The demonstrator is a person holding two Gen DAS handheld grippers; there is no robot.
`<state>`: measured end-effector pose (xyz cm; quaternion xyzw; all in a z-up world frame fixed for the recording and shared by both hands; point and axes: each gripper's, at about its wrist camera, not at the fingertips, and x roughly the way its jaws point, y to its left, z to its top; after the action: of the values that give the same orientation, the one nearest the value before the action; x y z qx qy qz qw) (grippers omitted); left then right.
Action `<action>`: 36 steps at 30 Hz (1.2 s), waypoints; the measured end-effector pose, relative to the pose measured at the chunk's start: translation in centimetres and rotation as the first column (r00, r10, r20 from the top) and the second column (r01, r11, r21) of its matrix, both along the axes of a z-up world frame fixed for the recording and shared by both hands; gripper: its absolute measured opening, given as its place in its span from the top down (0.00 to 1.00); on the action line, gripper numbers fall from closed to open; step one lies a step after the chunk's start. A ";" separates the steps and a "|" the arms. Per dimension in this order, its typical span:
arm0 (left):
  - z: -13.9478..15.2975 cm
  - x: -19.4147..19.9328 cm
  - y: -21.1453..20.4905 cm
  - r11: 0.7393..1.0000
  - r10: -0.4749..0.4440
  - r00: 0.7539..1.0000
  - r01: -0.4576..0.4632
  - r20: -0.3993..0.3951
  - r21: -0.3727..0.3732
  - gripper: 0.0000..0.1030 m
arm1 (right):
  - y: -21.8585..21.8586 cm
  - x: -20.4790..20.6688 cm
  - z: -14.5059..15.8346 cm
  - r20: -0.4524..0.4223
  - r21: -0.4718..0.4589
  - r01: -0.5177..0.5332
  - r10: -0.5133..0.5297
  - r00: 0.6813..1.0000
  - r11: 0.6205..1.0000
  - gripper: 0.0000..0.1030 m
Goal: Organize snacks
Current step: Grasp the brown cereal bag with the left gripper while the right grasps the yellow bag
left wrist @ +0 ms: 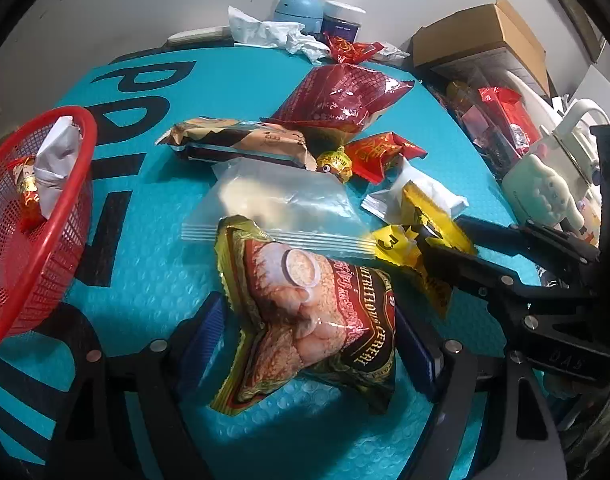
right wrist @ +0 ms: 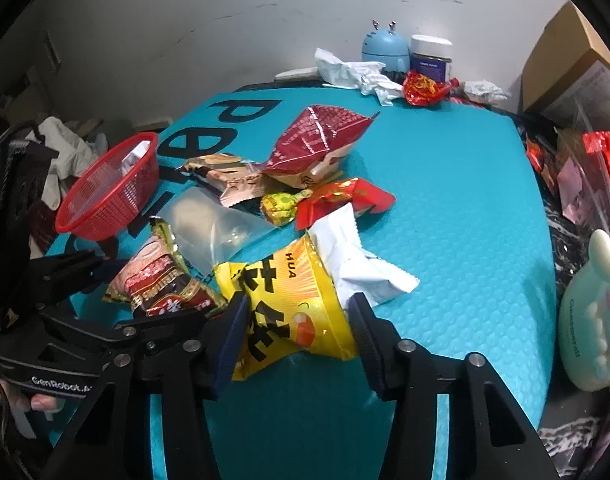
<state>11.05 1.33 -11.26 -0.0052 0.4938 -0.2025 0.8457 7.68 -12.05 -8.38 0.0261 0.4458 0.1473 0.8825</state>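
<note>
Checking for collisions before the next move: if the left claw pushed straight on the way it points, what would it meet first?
The left claw already straddles the cereal packet, so that comes first. Past it lies the clear zip bag, though depth is hard to judge through the fisheye.

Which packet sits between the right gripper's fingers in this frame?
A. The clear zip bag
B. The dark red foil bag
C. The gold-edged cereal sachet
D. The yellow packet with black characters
D: in the right wrist view the right gripper has the yellow packet with black characters between its fingers, while the gold-edged cereal sachet lies between the left gripper's fingers.
</note>
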 end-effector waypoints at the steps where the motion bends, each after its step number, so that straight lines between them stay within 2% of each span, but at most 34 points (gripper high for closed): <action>1: 0.0 -0.1 0.2 1.000 0.001 1.000 -0.001 0.000 -0.021 0.28 | 0.1 -0.2 0.1 0.004 -0.001 -0.001 0.001 1.000 1.000 0.55; 2: 0.1 -0.2 0.3 0.999 0.001 1.000 -0.001 -0.002 -0.033 0.34 | 0.1 -0.3 0.1 0.006 -0.002 0.000 0.000 1.000 1.000 0.58; 5: 0.2 -0.6 0.4 0.999 -0.003 1.000 0.003 -0.006 -0.036 0.37 | 0.2 -0.9 0.2 0.003 0.005 0.001 -0.001 1.000 1.000 0.62; 28: 1.2 -9.6 1.6 0.998 -0.064 0.998 0.064 -0.022 -0.026 0.38 | 1.4 -9.9 0.8 -0.046 0.012 -0.006 0.006 0.999 1.000 0.62; 31: 1.2 -10.0 1.9 0.998 -0.061 0.998 0.061 -0.019 -0.024 0.38 | 1.8 -10.6 0.9 -0.055 0.014 -0.011 0.012 0.998 1.000 0.58; 34: 1.2 -10.3 2.4 0.999 -0.047 0.999 0.047 -0.018 -0.019 0.38 | 2.0 -10.6 0.8 -0.070 0.037 -0.015 0.017 0.997 0.999 0.50; 36: 1.2 -10.4 2.7 0.999 -0.036 0.999 0.036 -0.010 -0.017 0.38 | 2.1 -10.5 0.7 -0.081 0.050 -0.017 0.021 0.996 0.999 0.35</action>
<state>0.63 4.08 -10.05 -0.0044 0.4965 -0.2218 0.8392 -2.81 -9.93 -7.69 0.0499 0.4780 0.1654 0.8612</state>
